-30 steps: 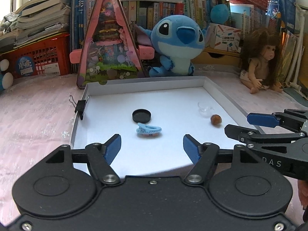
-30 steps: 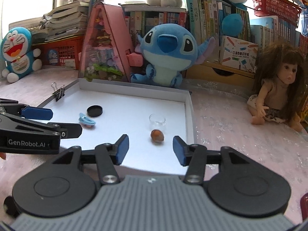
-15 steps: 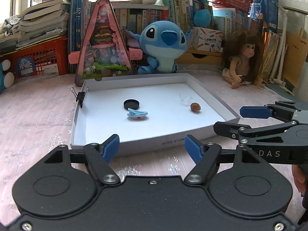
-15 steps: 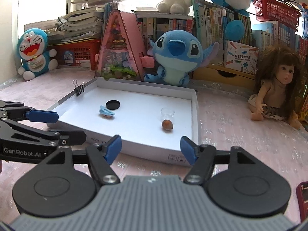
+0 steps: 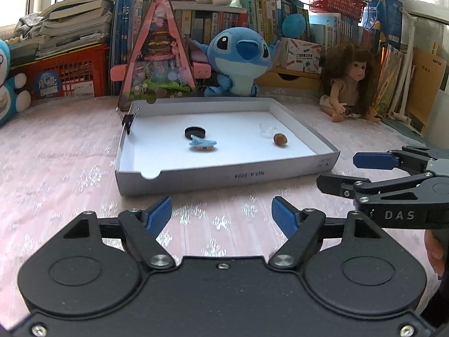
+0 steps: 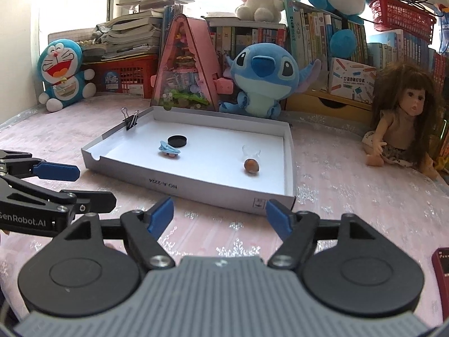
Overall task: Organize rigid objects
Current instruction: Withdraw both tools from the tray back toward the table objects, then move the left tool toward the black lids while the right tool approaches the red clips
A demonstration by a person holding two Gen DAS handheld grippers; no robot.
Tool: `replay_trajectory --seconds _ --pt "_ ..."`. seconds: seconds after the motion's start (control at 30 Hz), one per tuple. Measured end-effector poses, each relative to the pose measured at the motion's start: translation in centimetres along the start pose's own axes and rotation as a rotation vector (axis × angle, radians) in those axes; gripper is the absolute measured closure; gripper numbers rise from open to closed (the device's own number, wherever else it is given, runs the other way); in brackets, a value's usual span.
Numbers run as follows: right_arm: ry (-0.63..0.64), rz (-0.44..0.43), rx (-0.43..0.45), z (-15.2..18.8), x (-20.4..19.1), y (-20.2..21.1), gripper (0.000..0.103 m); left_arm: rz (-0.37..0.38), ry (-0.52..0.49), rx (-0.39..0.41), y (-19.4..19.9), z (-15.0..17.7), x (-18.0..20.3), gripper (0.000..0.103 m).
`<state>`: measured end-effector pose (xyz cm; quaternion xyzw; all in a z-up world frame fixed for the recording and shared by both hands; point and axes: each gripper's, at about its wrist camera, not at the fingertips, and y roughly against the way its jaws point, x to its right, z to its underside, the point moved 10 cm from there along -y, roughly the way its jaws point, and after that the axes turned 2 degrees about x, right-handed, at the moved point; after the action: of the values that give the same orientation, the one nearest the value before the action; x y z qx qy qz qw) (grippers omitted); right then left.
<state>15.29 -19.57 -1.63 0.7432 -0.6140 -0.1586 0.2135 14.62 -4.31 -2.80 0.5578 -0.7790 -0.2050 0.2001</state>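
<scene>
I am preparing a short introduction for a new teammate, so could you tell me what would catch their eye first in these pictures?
First, the big blue plush sitting at the back, just behind the shallow white tray on the pink cloth. Next, the long-haired doll seated to the tray's right. Inside the tray lie a black disc, a blue hair clip and a brown nut.
</scene>
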Motion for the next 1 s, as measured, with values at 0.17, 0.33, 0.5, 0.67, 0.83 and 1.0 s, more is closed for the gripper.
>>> replay_trajectory --seconds 0.17,0.33,0.5,0.67,0.83,1.0 --pt "0.003 -0.006 0.007 1.1 -0.1 1.1 0.02 0.002 0.0 -0.012 0.8 1.4 0.1 0.026" --pt "0.019 -0.014 0.022 2.3 -0.2 2.6 0.019 0.003 -0.014 -0.014 1.9 2.4 0.1 0.026" --pt "0.04 -0.025 0.024 3.6 -0.4 3.8 0.019 0.015 -0.013 -0.023 3.1 3.4 -0.1 0.026" --pt "0.057 -0.039 0.026 4.7 -0.5 5.1 0.018 0.017 -0.019 -0.02 4.3 4.1 -0.5 0.026" --pt "0.071 -0.044 0.021 5.6 -0.3 6.2 0.018 0.027 -0.047 -0.036 5.3 5.1 -0.7 0.036" --pt "0.07 -0.048 0.001 6.5 0.1 6.8 0.018 0.038 -0.065 -0.054 5.9 6.1 -0.8 0.051"
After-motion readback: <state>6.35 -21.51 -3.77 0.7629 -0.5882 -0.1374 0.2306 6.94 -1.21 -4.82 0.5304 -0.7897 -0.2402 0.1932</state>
